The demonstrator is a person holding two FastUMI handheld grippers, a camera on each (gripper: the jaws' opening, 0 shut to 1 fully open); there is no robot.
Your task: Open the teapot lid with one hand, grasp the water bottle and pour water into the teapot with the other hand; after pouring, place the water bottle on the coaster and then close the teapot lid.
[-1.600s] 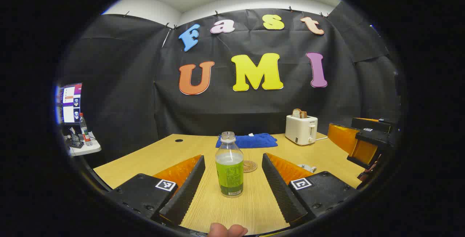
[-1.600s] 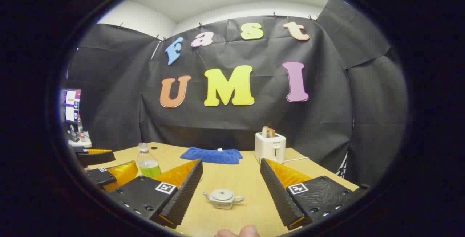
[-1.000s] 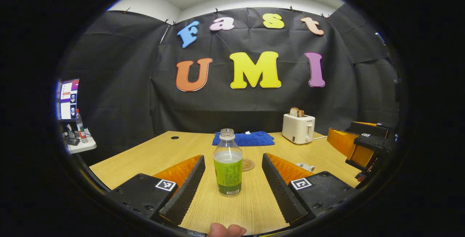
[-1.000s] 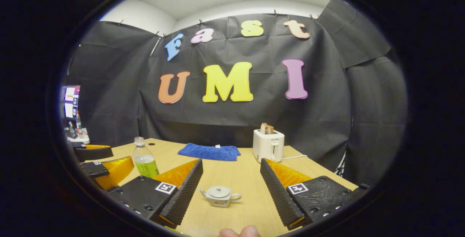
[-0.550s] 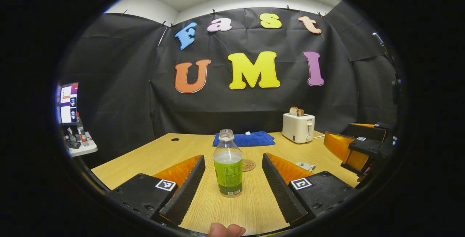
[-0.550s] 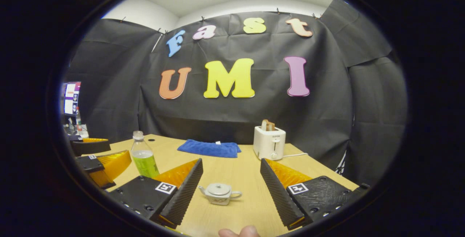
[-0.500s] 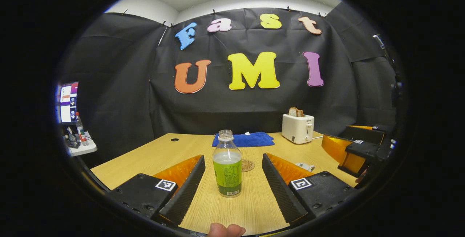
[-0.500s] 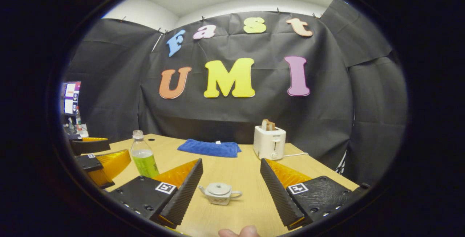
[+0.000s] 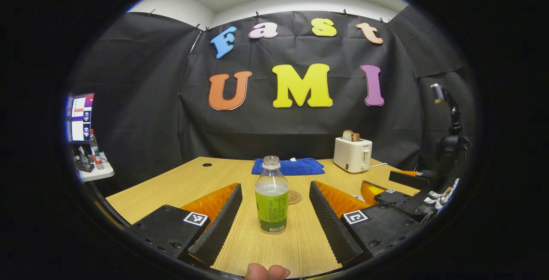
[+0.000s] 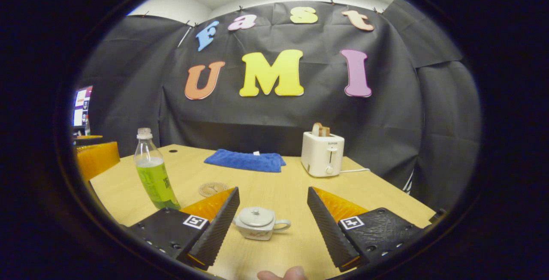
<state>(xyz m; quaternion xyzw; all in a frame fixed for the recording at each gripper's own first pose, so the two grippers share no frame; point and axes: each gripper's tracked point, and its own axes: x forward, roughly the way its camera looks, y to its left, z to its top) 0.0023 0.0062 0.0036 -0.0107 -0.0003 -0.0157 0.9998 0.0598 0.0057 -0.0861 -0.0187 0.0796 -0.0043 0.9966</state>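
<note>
1. Teapot, small white ceramic, lidded (image 10: 258, 223): stands on the wooden table (image 10: 386, 203) between the right gripper (image 10: 273, 224)'s wide-open, empty fingers. Risk: a low closure pinches the body, not the lid knob.
2. Clear uncapped plastic bottle of green drink (image 9: 271, 198): upright between the open, empty left gripper (image 9: 272, 220). Risk: a nudge tips and spills it.
3. Round wooden coaster (image 9: 294, 197): just behind the bottle.

Wooden table (image 10: 377, 194), bottle (image 10: 153, 173), coaster (image 10: 212, 188), teapot (image 10: 257, 223), blue cloth (image 10: 244, 160), toaster (image 10: 321, 153)

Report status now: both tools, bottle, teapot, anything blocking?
Left tool open, water bottle between fingers, untouched. Right tool open before teapot, lid on. Nothing blocking.
</note>
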